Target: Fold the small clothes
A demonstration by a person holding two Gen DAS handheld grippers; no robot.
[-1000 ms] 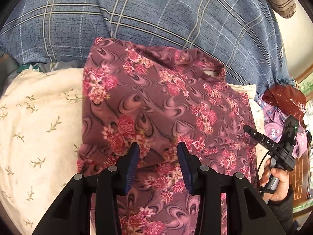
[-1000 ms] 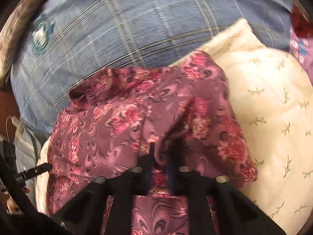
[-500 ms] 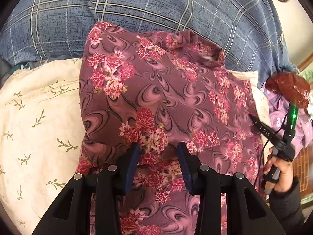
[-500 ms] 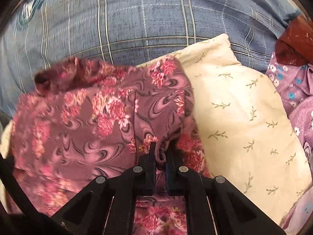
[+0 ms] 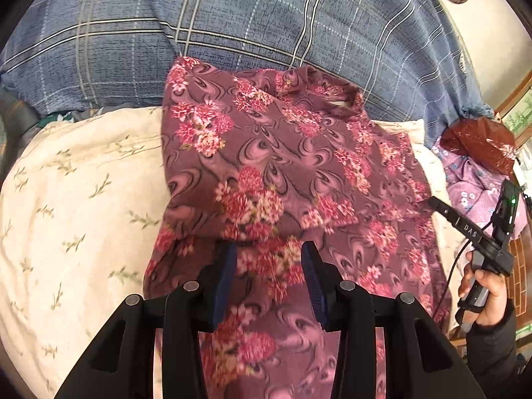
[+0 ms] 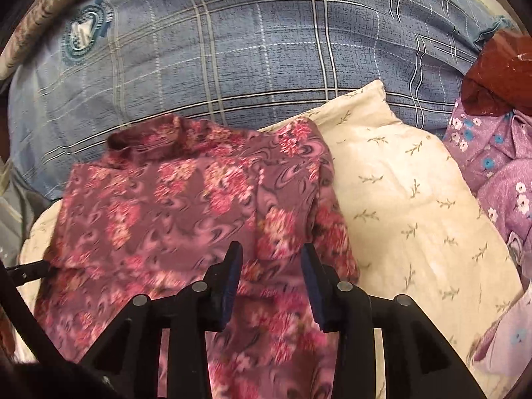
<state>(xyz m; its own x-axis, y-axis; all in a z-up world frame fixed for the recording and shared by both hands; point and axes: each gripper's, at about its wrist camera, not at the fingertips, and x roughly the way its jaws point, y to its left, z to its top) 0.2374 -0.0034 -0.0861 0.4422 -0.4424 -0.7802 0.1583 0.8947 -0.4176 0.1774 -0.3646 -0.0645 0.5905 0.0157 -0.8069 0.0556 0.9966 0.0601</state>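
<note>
- The work goes on atop a bed: a blue-grey plaid quilt (image 5: pixel 266 26) fills the background, and in front of it lies a cream pillow printed with small green sprigs (image 5: pixel 76 199).
- The plum-coloured fleece garment with pink flower clusters and swirls (image 5: pixel 282 173) lies across that pillow, its collar end toward the quilt and its lower part running under both cameras.
- In the left wrist view one side panel appears laid over the body, its loose hem ending just ahead of the left tool (image 5: pixel 269 266); the right wrist view shows a similar doubled edge along the side next to bare pillow.
- The left tool has its blue-padded fingers spread apart above the cloth, holding nothing.
- The right tool (image 6: pixel 271 266) is likewise parted with cloth beneath it but none pinched between the pads; its handle, held in the person's right hand (image 5: pixel 482 296), shows at the garment's edge.
- Judged from this, the sides seem turned inward while the lengthwise fold is left: the garment is long, not yet a compact packet.
- A lilac flowered fabric heap (image 6: pixel 498 173) beside the pillow, with a crumpled dark red plastic bag (image 6: pixel 498 73) on it, may be more clothes waiting.
</note>
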